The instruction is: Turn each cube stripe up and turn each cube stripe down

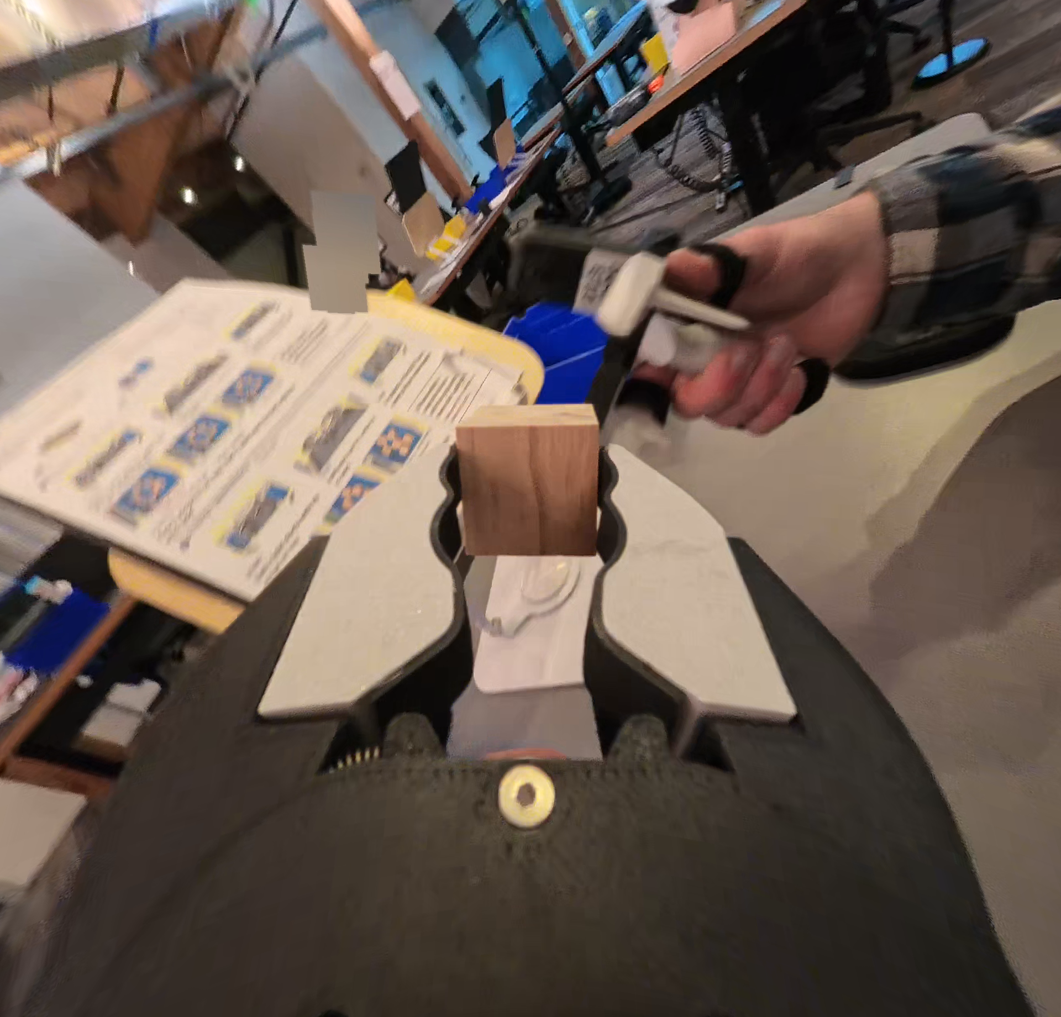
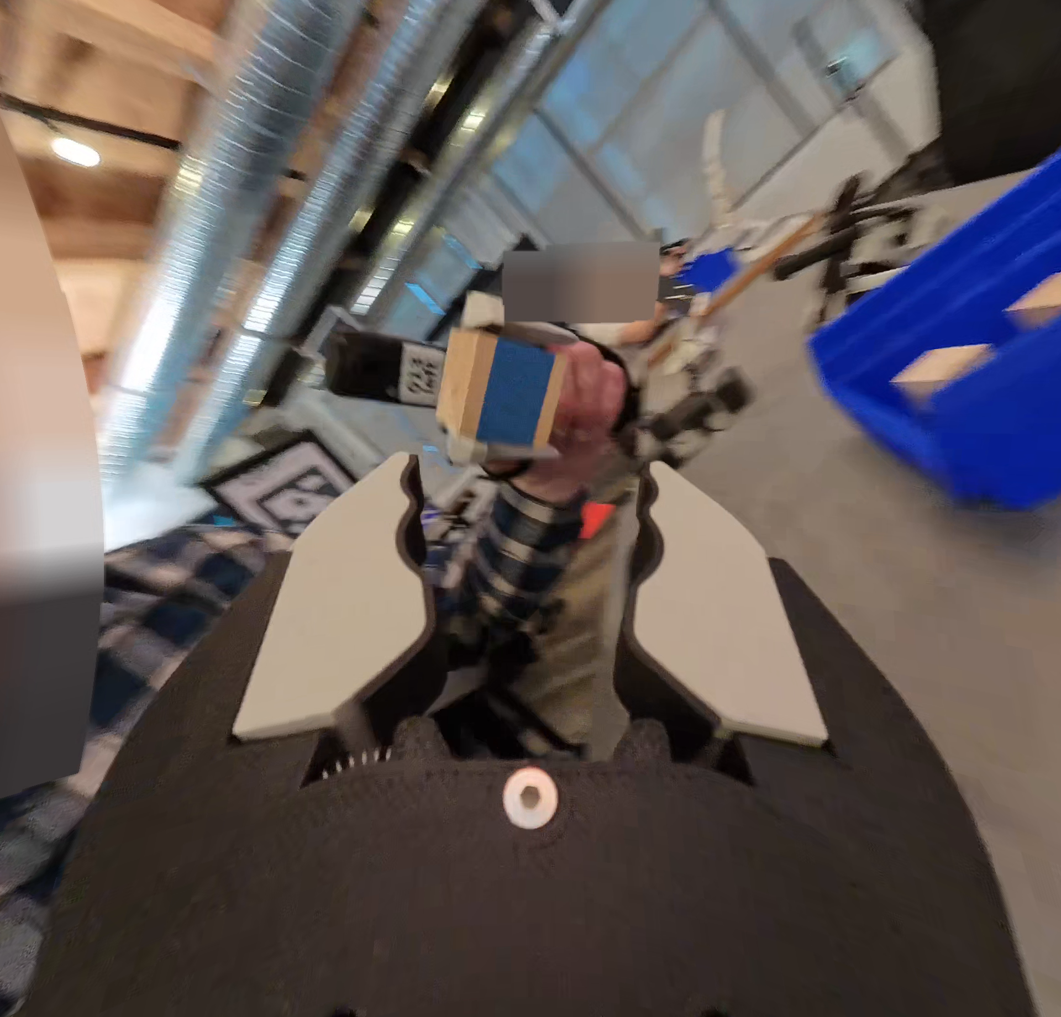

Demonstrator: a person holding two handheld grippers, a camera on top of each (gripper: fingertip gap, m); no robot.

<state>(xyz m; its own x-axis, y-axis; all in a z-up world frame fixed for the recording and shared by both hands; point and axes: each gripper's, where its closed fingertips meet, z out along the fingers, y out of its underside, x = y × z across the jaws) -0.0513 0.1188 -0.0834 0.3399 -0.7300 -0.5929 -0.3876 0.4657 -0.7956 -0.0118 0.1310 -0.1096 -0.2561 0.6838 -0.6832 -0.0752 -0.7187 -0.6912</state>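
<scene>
My left gripper [image 1: 528, 496] is shut on a wooden cube [image 1: 528, 481], with both pads against its sides, and holds it up in the air; the face toward the camera is plain brown wood. The right wrist view shows the same cube [image 2: 505, 395] in the other gripper's fingers, with a wide blue stripe on the face toward me. My right gripper [image 2: 531, 507] is open with nothing between its fingers; it points at the left gripper from a short way off. It also shows in the left wrist view [image 1: 649, 312], held in a hand at the right.
A board with printed sheets [image 1: 229, 415] lies at the left. A blue bin [image 2: 964, 381] with more wooden cubes [image 2: 941, 367] sits at the right, and also shows behind the cube in the left wrist view [image 1: 562, 346]. A grey table surface [image 1: 861, 530] lies below.
</scene>
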